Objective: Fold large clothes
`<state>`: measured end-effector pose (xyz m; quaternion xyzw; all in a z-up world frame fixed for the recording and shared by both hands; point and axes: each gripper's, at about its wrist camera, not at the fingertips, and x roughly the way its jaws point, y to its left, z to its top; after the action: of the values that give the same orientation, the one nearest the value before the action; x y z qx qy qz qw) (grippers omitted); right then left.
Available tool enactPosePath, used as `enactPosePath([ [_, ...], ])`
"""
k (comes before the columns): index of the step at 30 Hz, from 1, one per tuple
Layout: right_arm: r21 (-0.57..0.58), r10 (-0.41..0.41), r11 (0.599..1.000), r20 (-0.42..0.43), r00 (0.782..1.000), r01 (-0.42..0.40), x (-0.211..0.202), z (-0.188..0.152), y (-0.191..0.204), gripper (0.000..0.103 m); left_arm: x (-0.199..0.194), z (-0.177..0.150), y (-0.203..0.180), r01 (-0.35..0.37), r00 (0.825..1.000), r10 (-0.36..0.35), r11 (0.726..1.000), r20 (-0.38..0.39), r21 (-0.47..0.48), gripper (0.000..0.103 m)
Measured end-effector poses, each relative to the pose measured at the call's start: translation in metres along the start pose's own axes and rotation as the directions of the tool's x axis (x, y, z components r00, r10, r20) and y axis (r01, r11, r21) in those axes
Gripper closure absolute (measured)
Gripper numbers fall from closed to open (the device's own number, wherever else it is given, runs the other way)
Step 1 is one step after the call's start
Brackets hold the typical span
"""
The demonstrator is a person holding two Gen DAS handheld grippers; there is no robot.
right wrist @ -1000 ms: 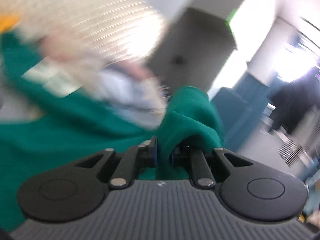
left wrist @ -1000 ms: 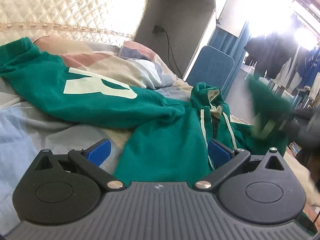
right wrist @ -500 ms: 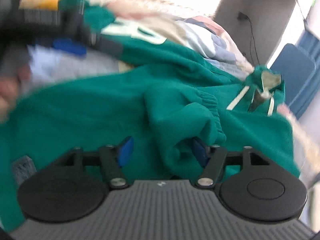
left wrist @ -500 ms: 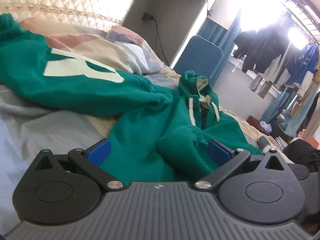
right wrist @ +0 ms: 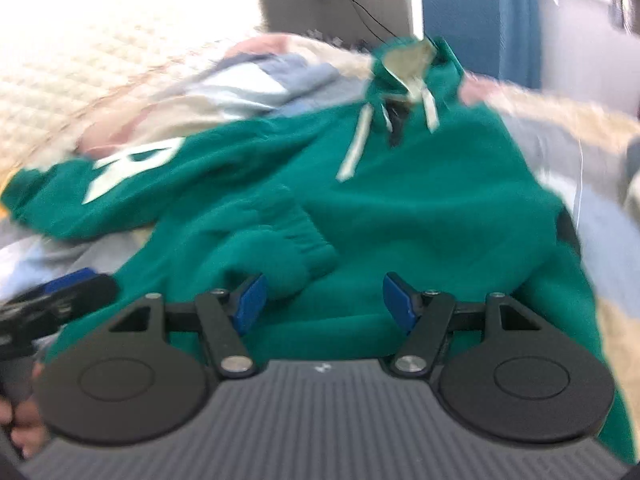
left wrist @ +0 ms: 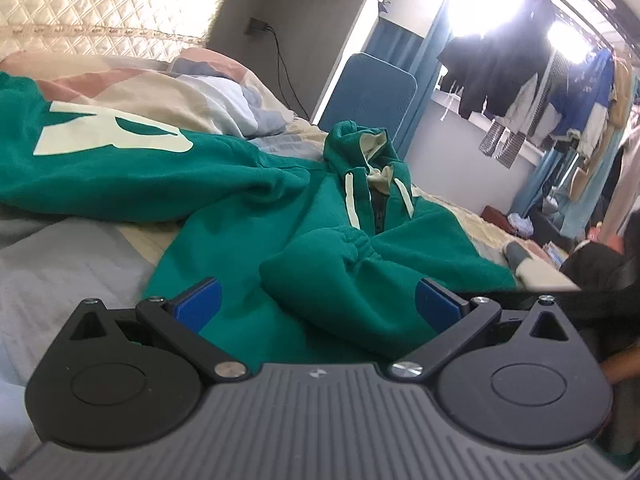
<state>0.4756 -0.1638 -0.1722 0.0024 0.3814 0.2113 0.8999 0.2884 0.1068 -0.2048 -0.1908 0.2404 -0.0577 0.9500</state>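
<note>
Bedroom setting: a bed [left wrist: 72,264] with patchwork bedding carries the work, a quilted headboard [left wrist: 100,4] behind it. Green hoodie [left wrist: 248,248] lies front-up across the middle of the bed, hood [left wrist: 362,142] toward the far edge, cream drawstrings [left wrist: 350,204] loose on the chest. One sleeve [left wrist: 332,264] is laid across the chest, its ribbed cuff about mid-body, which I judge to be the first fold; the other sleeve [left wrist: 112,168] lies out toward the headboard side, not yet brought in. Left gripper [left wrist: 316,300] hovers low over the near hem, blue pads spread wide, nothing between them; the folded sleeve lies ahead of the gap but is not pinched. Right gripper [right wrist: 322,300] is likewise spread wide and empty, above the lower body of the garment, just beside the cuff [right wrist: 296,240]; that view is motion-blurred. Both tools unloaded suggests a regrasp is due. Writing: one large cream letter [left wrist: 112,130] on the outstretched sleeve, apparently an "R"; a small logo mark on each gripper body, unreadable. No other labels legible. Beyond the bed: a blue panel [left wrist: 368,96], a wall socket with cable [left wrist: 260,26], and hanging clothes [left wrist: 520,52] by a bright window.
</note>
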Motion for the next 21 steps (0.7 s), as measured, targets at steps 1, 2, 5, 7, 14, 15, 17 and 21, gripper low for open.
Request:
enactPosePath([
  [1,-0.028,-0.005,1.000,-0.014,1.000,0.005,0.012,-0.001,0.003,0.037,0.001,0.001,0.001,0.000,1.000,0.000,1.000,0.004,-0.006,0.000],
  [2,-0.039,0.008,0.999,-0.016,1.000,-0.009,0.023,0.000,0.005,0.037,0.002,0.002,0.002,-0.002,1.000,0.002,1.000,0.010,-0.007,0.000],
  [5,-0.013,0.080,0.997,0.003,0.997,-0.080,0.034,0.001,0.014,0.038,0.000,0.004,0.009,-0.017,0.999,0.018,1.000,0.035,-0.021,0.000],
  [7,-0.022,0.136,0.991,0.032,0.990,-0.135,0.033,0.000,0.025,0.038,-0.003,0.008,0.016,-0.024,0.998,0.027,0.998,0.052,-0.053,0.000],
  [14,-0.225,0.327,0.925,0.067,0.943,-0.305,0.008,-0.011,0.075,0.034,-0.013,0.022,0.047,-0.057,0.991,0.075,0.985,0.107,-0.163,0.000],
  [15,-0.253,0.336,0.916,0.060,0.940,-0.311,0.005,-0.013,0.080,0.034,-0.015,0.024,0.052,-0.064,0.990,0.086,0.981,0.114,-0.182,0.000],
  [17,-0.307,0.389,0.880,0.031,0.921,-0.361,-0.001,-0.019,0.091,0.034,-0.019,0.026,0.060,-0.061,0.989,0.088,0.975,0.121,-0.212,0.000],
  [21,-0.383,0.433,0.831,-0.012,0.901,-0.404,-0.013,-0.032,0.105,0.035,-0.026,0.028,0.065,-0.059,0.987,0.091,0.972,0.136,-0.228,0.000],
])
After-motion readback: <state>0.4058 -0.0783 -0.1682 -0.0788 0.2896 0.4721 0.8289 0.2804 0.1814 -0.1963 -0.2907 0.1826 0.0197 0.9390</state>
